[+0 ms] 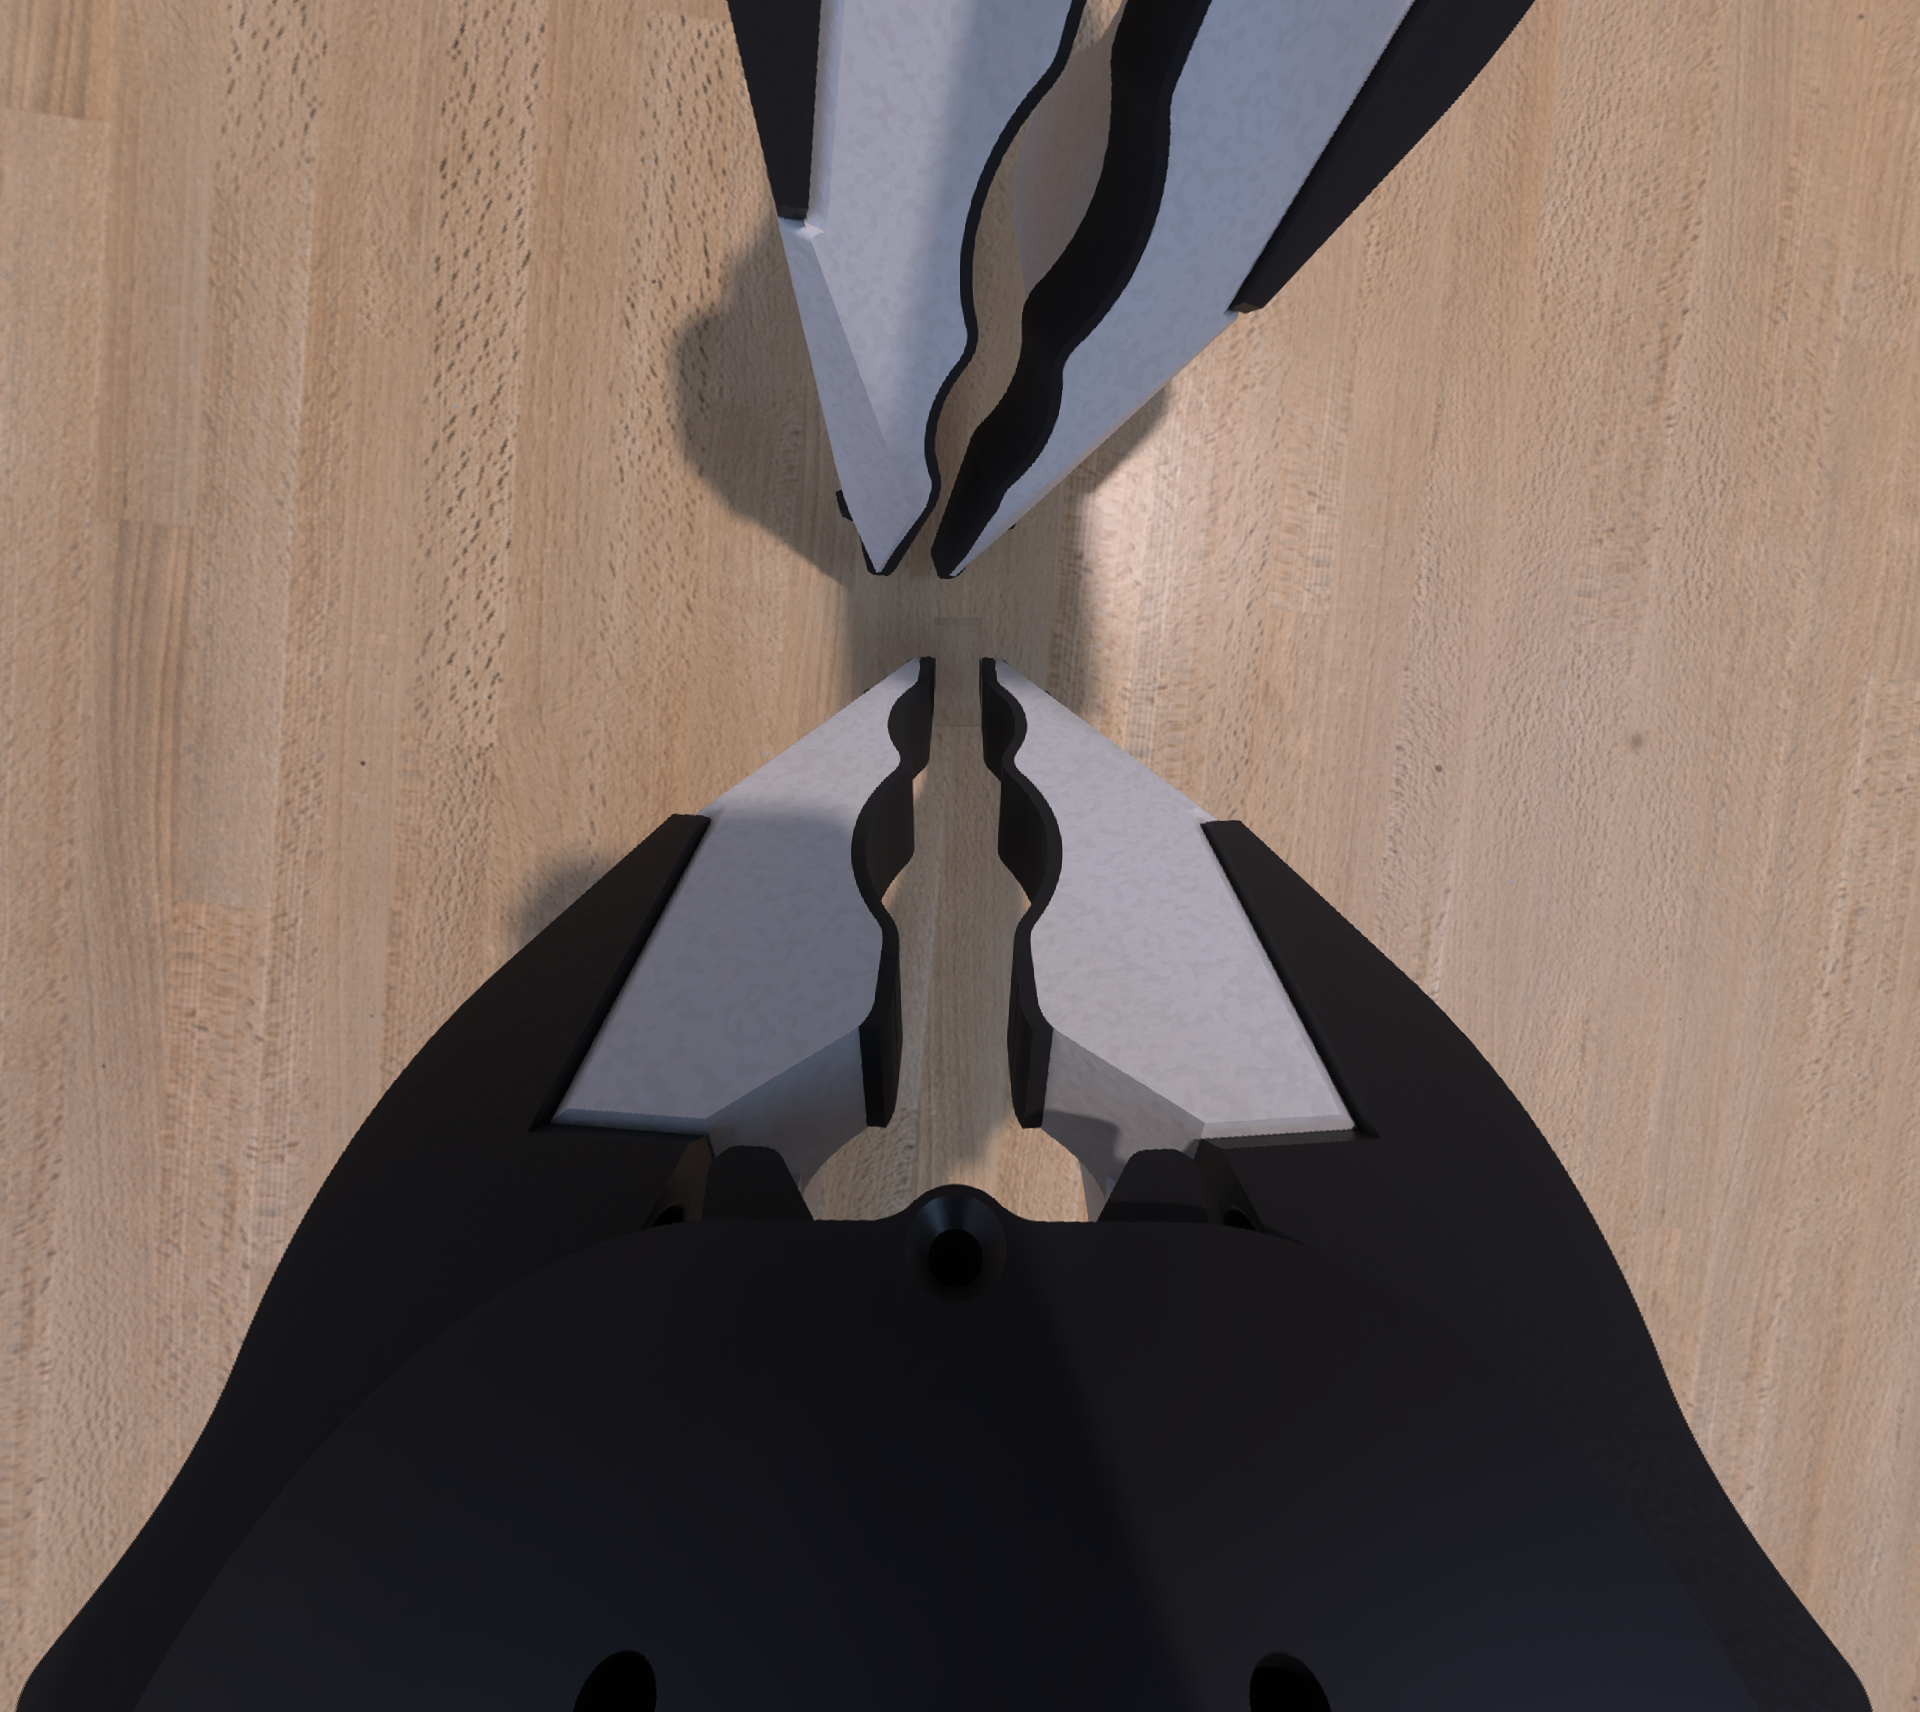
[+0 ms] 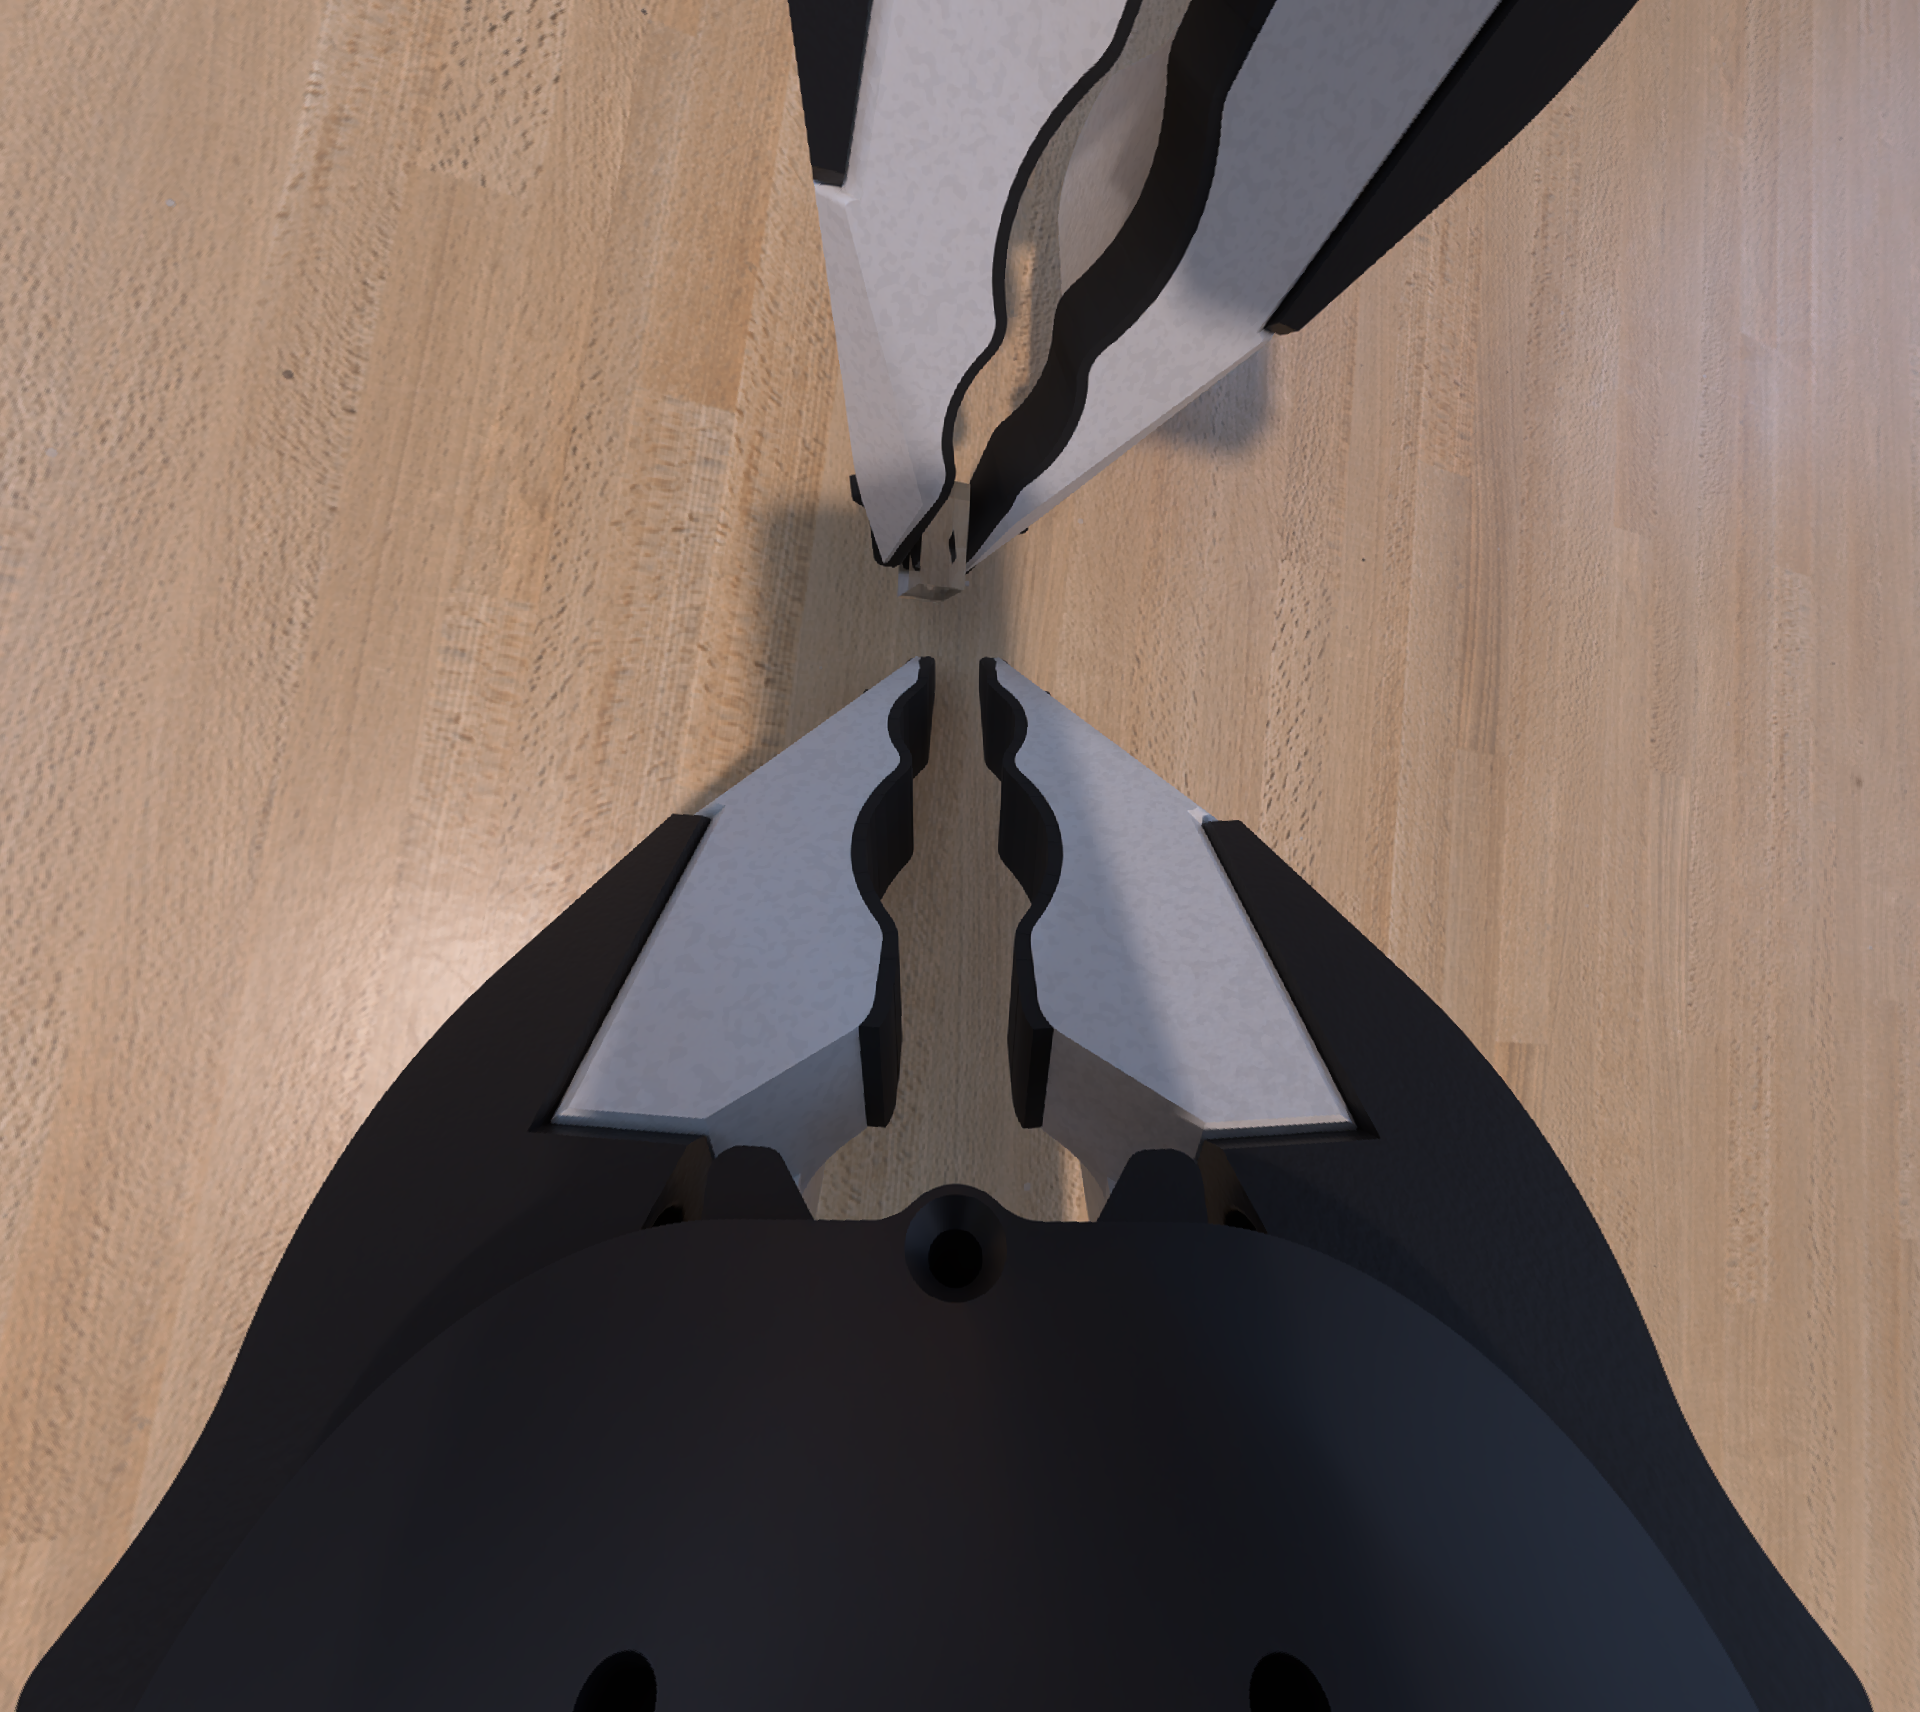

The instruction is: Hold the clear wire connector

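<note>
The left gripper (image 2: 935, 556) pinches the clear connector (image 2: 932, 576) at its tips above the wooden table (image 2: 312, 519), exposing it; the right gripper (image 2: 957, 670) waits narrowly parted, empty.

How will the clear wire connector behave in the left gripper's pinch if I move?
Likely stiff: the clear wire connector keeps its blocky shape in the left gripper. Probably light, being tiny beside the fingers. It may slip or pivot, since only the very tips hold it.
</note>
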`<action>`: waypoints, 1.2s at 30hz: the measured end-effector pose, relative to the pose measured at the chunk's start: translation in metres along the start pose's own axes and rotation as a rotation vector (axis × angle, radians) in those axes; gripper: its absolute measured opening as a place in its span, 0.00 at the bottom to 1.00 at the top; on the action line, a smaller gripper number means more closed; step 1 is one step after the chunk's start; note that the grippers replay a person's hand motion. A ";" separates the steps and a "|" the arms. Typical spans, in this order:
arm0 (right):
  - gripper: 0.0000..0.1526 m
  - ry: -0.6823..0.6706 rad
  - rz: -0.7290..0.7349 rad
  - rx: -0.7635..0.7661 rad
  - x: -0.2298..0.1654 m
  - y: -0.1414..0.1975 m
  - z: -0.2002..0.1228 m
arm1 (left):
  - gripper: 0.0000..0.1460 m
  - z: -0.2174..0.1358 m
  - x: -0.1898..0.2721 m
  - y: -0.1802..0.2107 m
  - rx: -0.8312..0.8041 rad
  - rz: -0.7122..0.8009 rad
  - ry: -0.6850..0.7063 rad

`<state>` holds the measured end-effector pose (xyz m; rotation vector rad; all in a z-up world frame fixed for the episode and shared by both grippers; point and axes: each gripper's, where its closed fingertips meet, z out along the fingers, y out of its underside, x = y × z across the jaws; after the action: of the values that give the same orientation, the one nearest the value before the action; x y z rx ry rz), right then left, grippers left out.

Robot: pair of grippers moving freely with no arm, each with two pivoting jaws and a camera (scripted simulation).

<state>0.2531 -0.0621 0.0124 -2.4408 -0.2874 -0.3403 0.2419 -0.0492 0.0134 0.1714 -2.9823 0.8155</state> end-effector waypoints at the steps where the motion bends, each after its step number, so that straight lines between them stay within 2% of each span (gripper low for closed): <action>1: 0.05 -0.002 0.003 0.003 0.000 0.000 0.000 | 0.06 0.000 0.000 0.000 0.000 0.000 -0.001; 20: 0.05 -0.040 0.008 0.026 -0.003 0.003 -0.004 | 0.06 0.001 0.002 -0.001 0.010 -0.011 -0.009; 28: 0.12 -0.033 0.011 0.014 -0.003 0.005 -0.010 | 0.06 0.002 0.003 -0.003 0.011 -0.024 -0.031; 36: 0.09 -0.045 0.024 0.012 -0.004 0.009 -0.014 | 0.06 0.003 0.003 -0.004 0.024 -0.041 -0.041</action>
<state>0.2500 -0.0781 0.0165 -2.4407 -0.2791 -0.2731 0.2398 -0.0543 0.0131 0.2525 -2.9966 0.8547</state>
